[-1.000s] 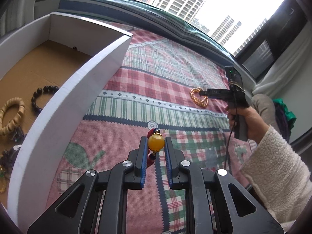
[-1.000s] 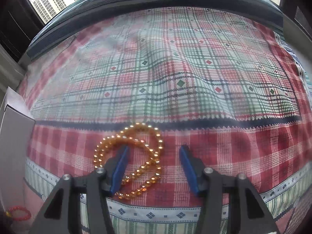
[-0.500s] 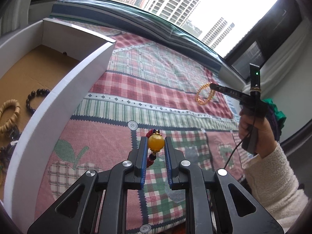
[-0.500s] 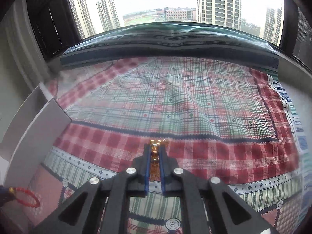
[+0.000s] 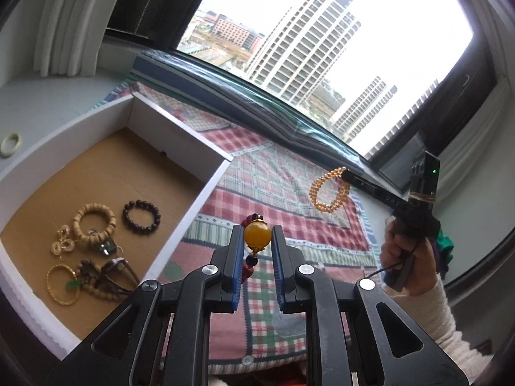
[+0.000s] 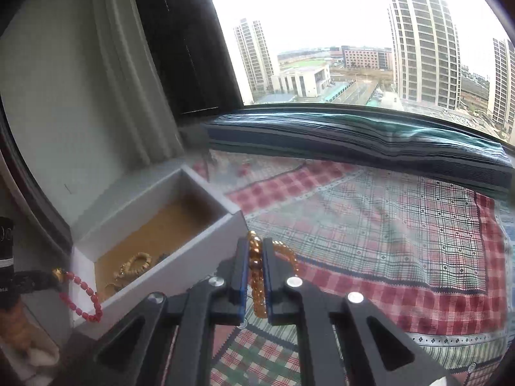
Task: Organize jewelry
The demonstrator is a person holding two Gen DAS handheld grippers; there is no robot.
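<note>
Plaid cloth (image 5: 283,189), window (image 6: 322,32), towers (image 5: 302,41)

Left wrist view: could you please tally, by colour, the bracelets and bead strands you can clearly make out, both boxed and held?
Black bead bracelet: 1
Tan wooden bracelet: 1
Thin gold bangle: 1
Gold bead strand, held: 1
Amber-and-red bead strand, held: 1
Total: 5
The tangled brown beads and small gold pieces are too jumbled to count.

Amber-yellow bead (image 5: 257,233) on red strand; golden beaded bracelet (image 5: 330,190); white box (image 5: 196,204) with tan floor; black bead bracelet (image 5: 141,218); red, green and white plaid cloth (image 6: 402,244); black grippers, blue pads (image 5: 237,267).
</note>
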